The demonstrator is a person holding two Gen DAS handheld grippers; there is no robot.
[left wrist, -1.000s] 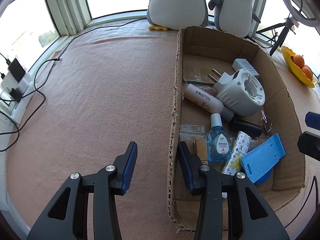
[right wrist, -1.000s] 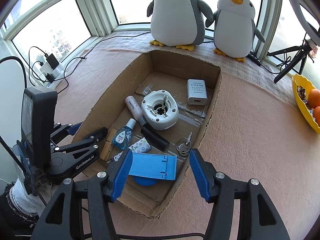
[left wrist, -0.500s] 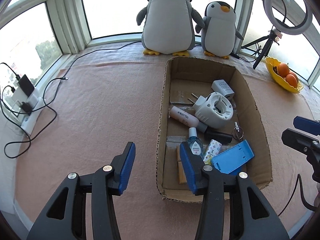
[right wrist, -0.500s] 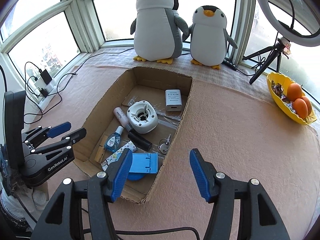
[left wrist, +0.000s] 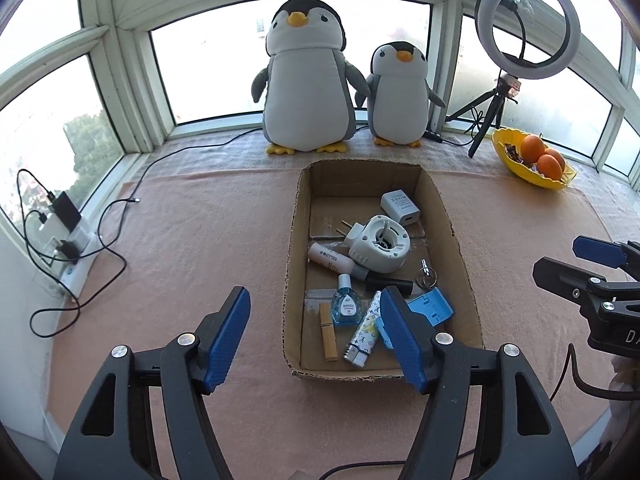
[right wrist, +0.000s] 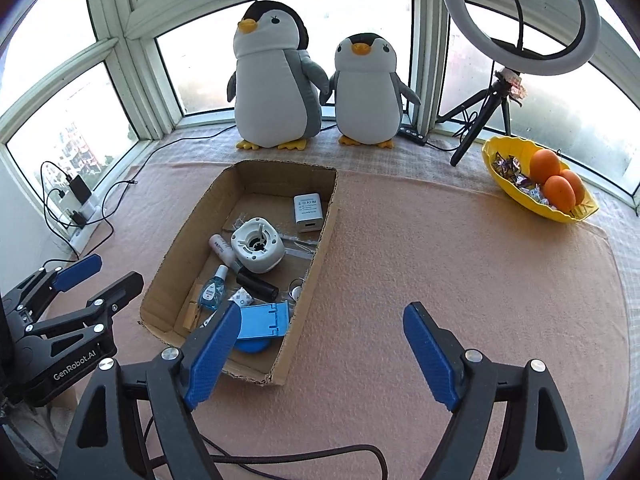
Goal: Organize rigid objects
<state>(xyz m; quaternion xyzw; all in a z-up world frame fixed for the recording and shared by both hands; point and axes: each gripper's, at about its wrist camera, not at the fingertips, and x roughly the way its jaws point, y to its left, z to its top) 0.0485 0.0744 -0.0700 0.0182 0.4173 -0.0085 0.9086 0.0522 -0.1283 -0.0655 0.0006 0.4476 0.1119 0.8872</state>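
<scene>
Left wrist view now takes in the whole cardboard box (left wrist: 456, 240) on the pink cloth (left wrist: 200, 240), where a second ago it showed only the box's near left wall from close. The left gripper (left wrist: 314, 338) and right gripper (right wrist: 320, 350) have both risen; their jaws are opening and nothing is between them. Blue stand (right wrist: 262, 322), eye-drop bottle (left wrist: 346, 307) and white plug-in device (left wrist: 378, 244) all lie inside the box, so I judge the sorting almost finished.
</scene>
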